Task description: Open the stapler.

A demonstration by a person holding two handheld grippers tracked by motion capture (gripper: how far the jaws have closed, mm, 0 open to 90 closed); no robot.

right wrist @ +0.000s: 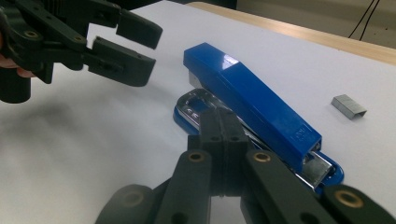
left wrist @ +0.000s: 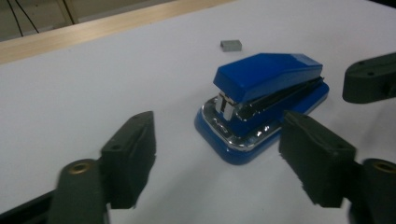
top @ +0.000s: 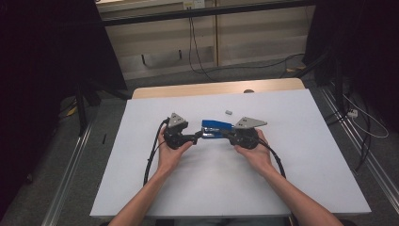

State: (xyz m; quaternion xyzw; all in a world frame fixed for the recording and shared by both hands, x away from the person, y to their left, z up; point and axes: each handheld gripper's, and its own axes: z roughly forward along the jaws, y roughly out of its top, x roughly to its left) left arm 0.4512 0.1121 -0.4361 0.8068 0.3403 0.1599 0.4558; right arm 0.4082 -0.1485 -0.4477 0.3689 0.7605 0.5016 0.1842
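A blue stapler with a chrome inner base lies flat in the middle of the white table. My left gripper is open, its jaws standing apart just short of the stapler's front end with nothing between them. My right gripper is shut, pads pressed together, its tip over the stapler's base beside the blue top arm. Whether the tip touches the base I cannot tell. A small grey strip of staples lies loose just beyond the stapler.
A wooden strip runs along the table's far edge. Black cables trail from both grippers toward the person. Beyond the table are floor cables and dark stands at both sides.
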